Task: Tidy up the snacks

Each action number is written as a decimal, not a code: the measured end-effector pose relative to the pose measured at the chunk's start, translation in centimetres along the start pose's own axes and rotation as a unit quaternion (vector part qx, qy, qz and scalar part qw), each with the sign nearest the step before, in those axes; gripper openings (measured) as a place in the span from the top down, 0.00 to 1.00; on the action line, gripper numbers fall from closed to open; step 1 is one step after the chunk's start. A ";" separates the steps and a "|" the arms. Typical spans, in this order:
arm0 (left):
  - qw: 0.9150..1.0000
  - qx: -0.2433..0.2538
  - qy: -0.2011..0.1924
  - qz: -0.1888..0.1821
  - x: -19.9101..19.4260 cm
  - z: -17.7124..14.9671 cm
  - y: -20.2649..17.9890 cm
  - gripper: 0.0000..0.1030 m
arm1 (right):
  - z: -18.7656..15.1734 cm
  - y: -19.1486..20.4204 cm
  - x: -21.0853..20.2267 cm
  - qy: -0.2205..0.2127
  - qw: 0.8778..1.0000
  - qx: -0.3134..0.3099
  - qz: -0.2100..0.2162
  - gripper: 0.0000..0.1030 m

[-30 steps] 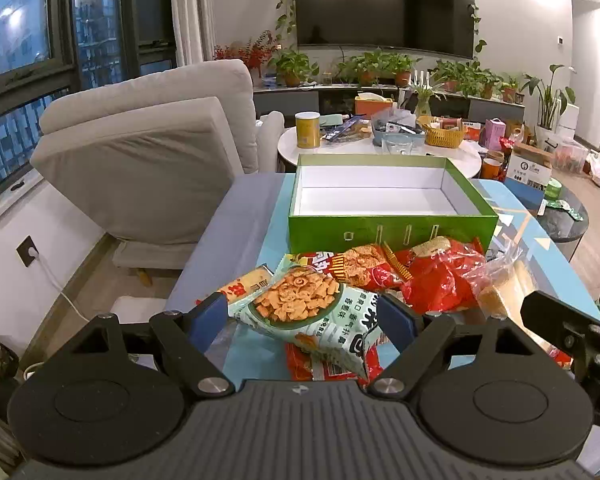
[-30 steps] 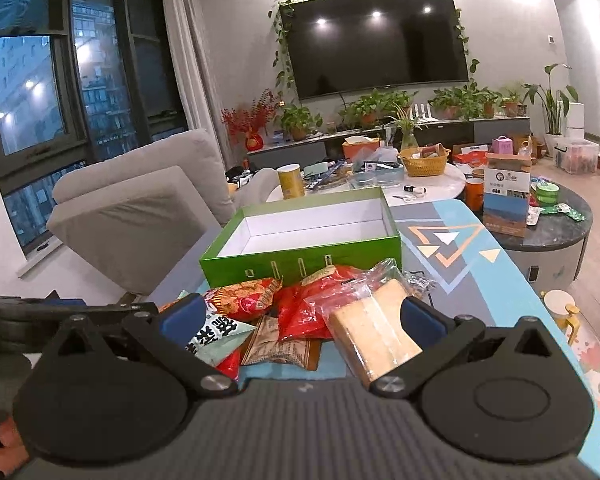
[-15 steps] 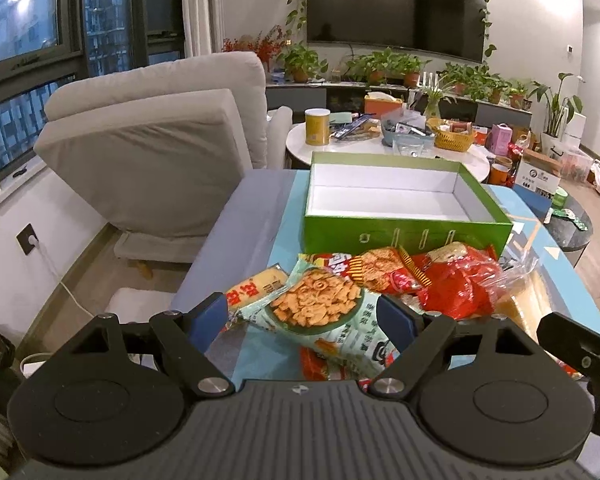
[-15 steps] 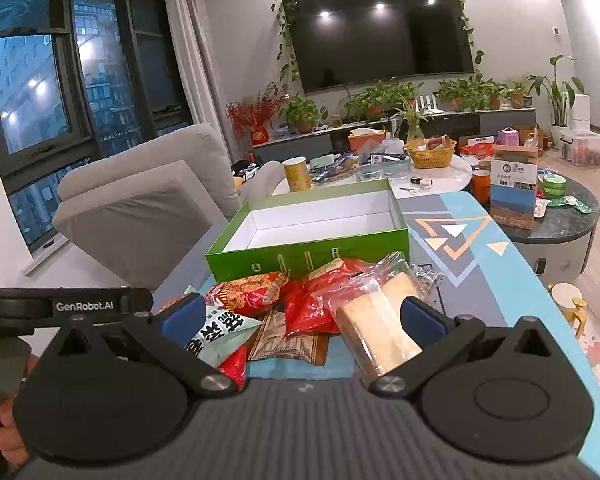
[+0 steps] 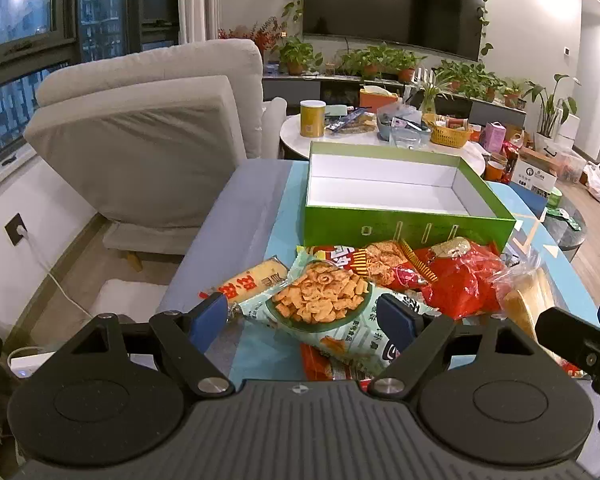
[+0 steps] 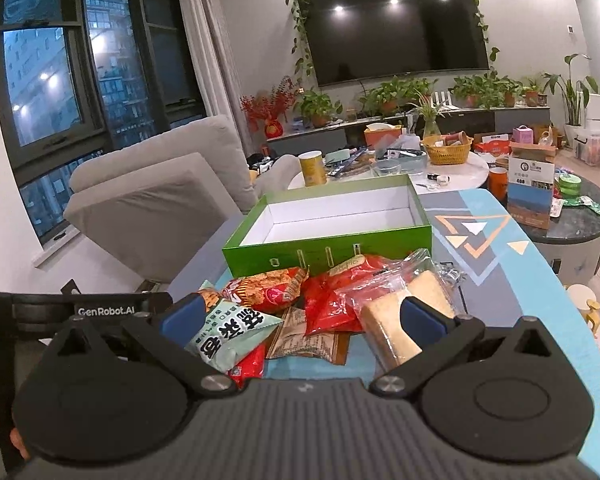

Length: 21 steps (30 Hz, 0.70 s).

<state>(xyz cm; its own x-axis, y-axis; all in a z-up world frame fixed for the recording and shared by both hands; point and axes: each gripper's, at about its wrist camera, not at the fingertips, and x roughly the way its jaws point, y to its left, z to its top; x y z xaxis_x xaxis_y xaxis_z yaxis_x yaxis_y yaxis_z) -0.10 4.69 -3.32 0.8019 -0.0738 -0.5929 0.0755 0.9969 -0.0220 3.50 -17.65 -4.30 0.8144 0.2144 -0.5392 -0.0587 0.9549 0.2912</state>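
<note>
The left gripper (image 5: 304,314) has been eased slightly back from the pale-green cracker bag (image 5: 324,308), and the right gripper (image 6: 300,316) raised and turned left over the snack pile (image 6: 320,304).

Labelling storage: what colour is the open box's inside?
White inside the green rectangular cardboard box; clearest in the left wrist view.

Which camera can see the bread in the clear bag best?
The right wrist view: the bread in the clear bag lies close and nearly whole, partly behind one blue finger. In the left wrist view only a sliver shows at the right, cut off by the other gripper.
</note>
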 end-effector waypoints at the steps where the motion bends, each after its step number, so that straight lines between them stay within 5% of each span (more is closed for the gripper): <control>1: 1.000 -0.001 0.001 -0.001 0.1 0.0 0.1 0.22 | 0.0 0.0 0.1 0.001 1.000 0.002 0.000 0.46; 21: 1.000 -0.005 0.001 -0.010 0.4 0.1 1.0 0.22 | -0.1 0.7 0.5 0.011 1.000 -0.003 -0.005 0.46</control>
<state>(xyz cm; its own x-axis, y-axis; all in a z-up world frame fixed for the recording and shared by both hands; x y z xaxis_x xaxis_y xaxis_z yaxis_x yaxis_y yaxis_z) 0.37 5.64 -3.45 0.7992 -0.0943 -0.5936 0.0861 0.9954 -0.0422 3.81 -16.83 -4.42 0.8016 0.2095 -0.5600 -0.0538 0.9581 0.2814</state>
